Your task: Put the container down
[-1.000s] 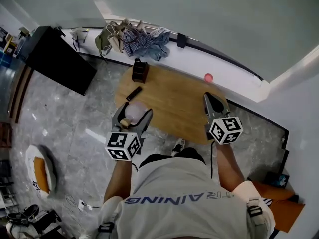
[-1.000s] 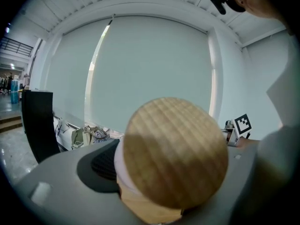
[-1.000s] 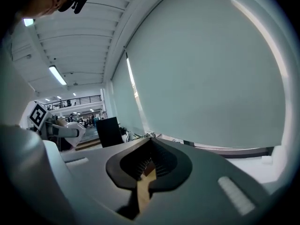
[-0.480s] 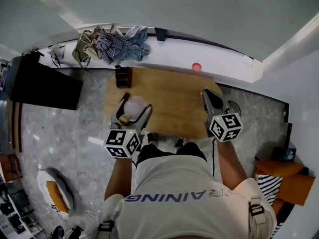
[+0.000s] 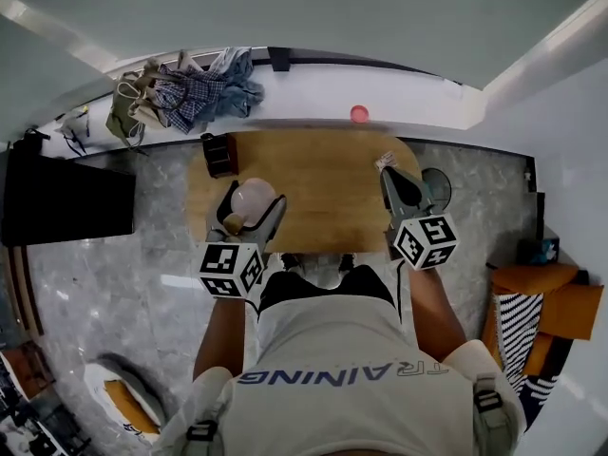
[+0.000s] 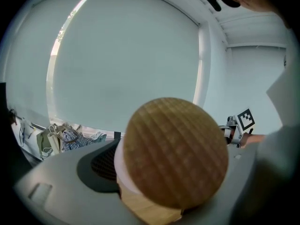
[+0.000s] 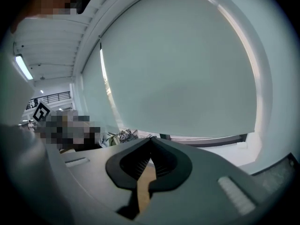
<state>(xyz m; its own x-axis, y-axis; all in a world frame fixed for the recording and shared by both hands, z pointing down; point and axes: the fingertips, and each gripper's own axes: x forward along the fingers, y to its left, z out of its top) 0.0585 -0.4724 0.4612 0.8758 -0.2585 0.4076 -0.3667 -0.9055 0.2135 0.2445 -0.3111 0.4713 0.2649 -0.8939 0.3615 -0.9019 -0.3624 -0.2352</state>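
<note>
Wooden lid [image 6: 176, 153]: round and ribbed along the grain. It faces straight back into the left gripper view, so the container lies along the jaws with its base pointing away.
Container [image 5: 256, 196]: pale, rounded body under that lid, over the near left part of the counter. No view shows whether it touches the surface.
Left gripper [image 5: 249, 207]: jaws pinch the pale body from both sides, just behind the lid.
Right gripper [image 5: 397, 183]: jaws pressed together with nothing between them, over the right end of the counter, well apart from the container.
Counter [image 5: 332, 183]: oval, light wood, bare across the middle.
Dark box [image 5: 218, 153]: at the far left corner, near the likely set-down spot.
Handling, as a judgement: probably light and stiff. The smooth wall could slide in the pads, and it may crack if dropped.
Lid, as a judgement: may only sit loosely, so don't lift by it.
Hold, as a judgement: keep the grip on the body, turn the base down to the wood, then release.
</note>
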